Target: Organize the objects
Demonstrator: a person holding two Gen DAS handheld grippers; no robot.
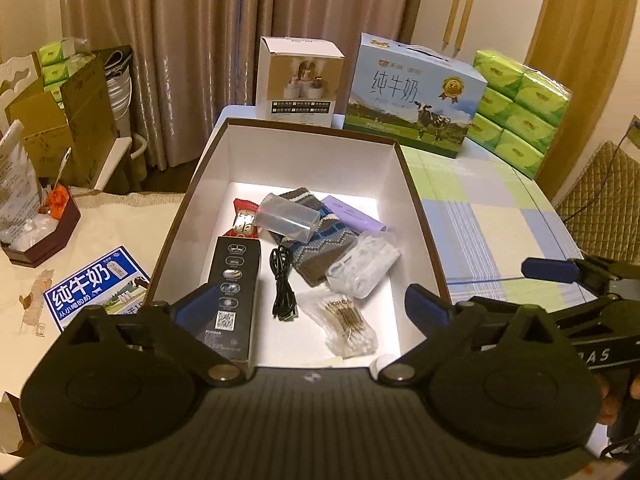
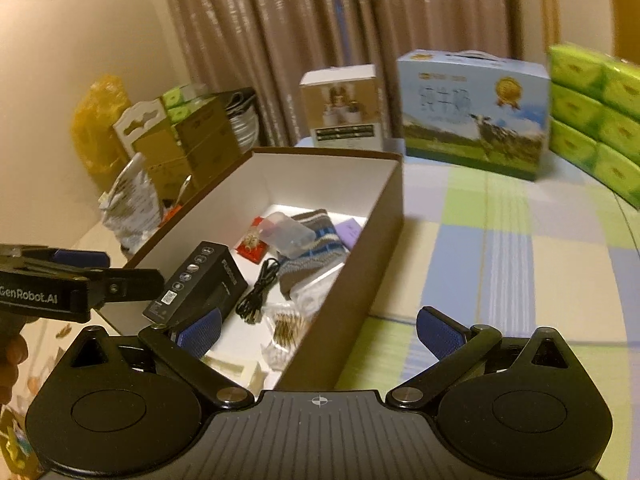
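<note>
Both the left gripper (image 1: 310,304) and right gripper (image 2: 320,332) stand wide apart, empty, over the rectangular cardboard box (image 1: 416,184); inside it lie a glossy black carton (image 1: 234,288), knitted sock (image 1: 320,236) and coiled cable (image 1: 282,284).

Matt cardboard box (image 1: 420,208), knitted wool pouch (image 1: 320,236), glossy cotton-swab bag (image 1: 348,320)

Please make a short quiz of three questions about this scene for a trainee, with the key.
1. True or false: both the left gripper and the right gripper hold nothing.
2. What lies between the black carton and the cotton swabs in the brown box? A) black cable B) purple box C) snack packet
3. Fill in: the clear plastic case rests partly on the knitted ____.

Key: 1 true; 2 A; 3 pouch.
</note>
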